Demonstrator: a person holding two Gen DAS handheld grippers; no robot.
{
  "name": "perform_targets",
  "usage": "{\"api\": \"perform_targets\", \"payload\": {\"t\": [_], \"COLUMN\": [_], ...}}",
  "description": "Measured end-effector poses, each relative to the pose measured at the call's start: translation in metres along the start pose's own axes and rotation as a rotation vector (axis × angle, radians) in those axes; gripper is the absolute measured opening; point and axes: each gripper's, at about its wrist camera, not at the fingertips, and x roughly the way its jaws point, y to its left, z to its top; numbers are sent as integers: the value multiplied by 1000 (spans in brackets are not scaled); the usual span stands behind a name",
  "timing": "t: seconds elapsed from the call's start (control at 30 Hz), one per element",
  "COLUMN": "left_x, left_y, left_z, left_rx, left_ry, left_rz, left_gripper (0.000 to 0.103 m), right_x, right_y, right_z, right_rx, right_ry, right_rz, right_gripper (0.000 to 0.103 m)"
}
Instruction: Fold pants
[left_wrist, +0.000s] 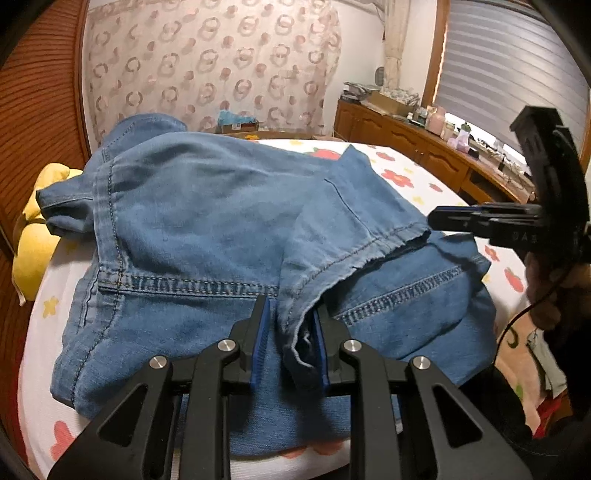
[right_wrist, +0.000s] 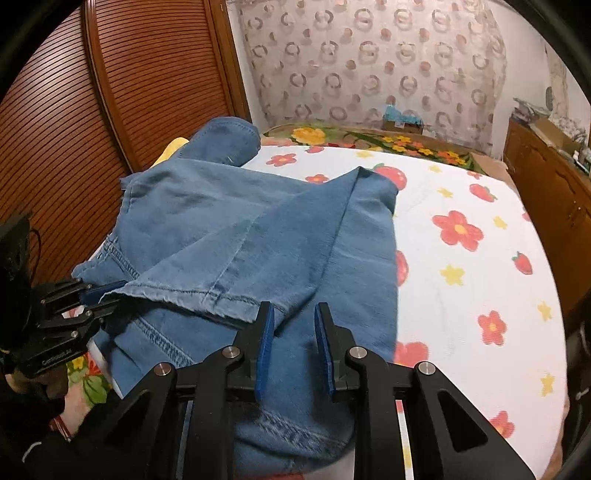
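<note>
Blue denim pants (left_wrist: 207, 221) lie folded over on the flowered bed sheet (right_wrist: 461, 229), the leg ends laid back over the waist part. My left gripper (left_wrist: 291, 325) is open at the near edge, with a hem corner (left_wrist: 295, 332) lying loosely between its blue pads. My right gripper (right_wrist: 293, 328) is open over the denim (right_wrist: 280, 236), holding nothing; in the left wrist view it (left_wrist: 436, 219) sits beside the leg hem at the right. The left gripper shows in the right wrist view (right_wrist: 96, 295) at the hem's left end.
A yellow pillow (left_wrist: 37, 236) lies at the bed's left edge under the pants. A brown slatted wardrobe (right_wrist: 59, 140) stands to the left. A wooden dresser (left_wrist: 424, 147) with clutter runs along the right wall. A patterned curtain (right_wrist: 369, 62) hangs behind the bed.
</note>
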Motion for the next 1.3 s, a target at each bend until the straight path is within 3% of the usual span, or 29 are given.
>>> {"api": "perform_targets", "payload": {"t": [0.5,0.53,0.57,0.6,0.63,0.8,1.07,1.3], "left_x": [13,12,12,9,4,-25,-83,-96], "left_y": [-1,-3,-3,-5,-8,-16,-6,22], "left_z": [-6,-6,-7,-7,-6,8,34,30], "left_rx": [4,10,14,18,21,29,2,-45], "left_ry": [17,8,3,-8,-30,-126,-240,-247], "left_rz": [7,12,14,9,8,4,-46,2], "left_gripper": [24,23,19,12,11,9,8,8], "right_x": [32,32,31,30,27,1,-39,-26], "right_y": [11,12,13,14,15,23,57,98], "right_z": [4,5,5,7,9,31,96,138], "right_rx": [44,39,33,29,27,-26,-179,-272], "right_ry": [72,68,60,49,31,-81,-230,-235], "right_rz": [41,46,49,53,64,83,86,137], "right_gripper": [23,18,9,8,6,5,4,4]}}
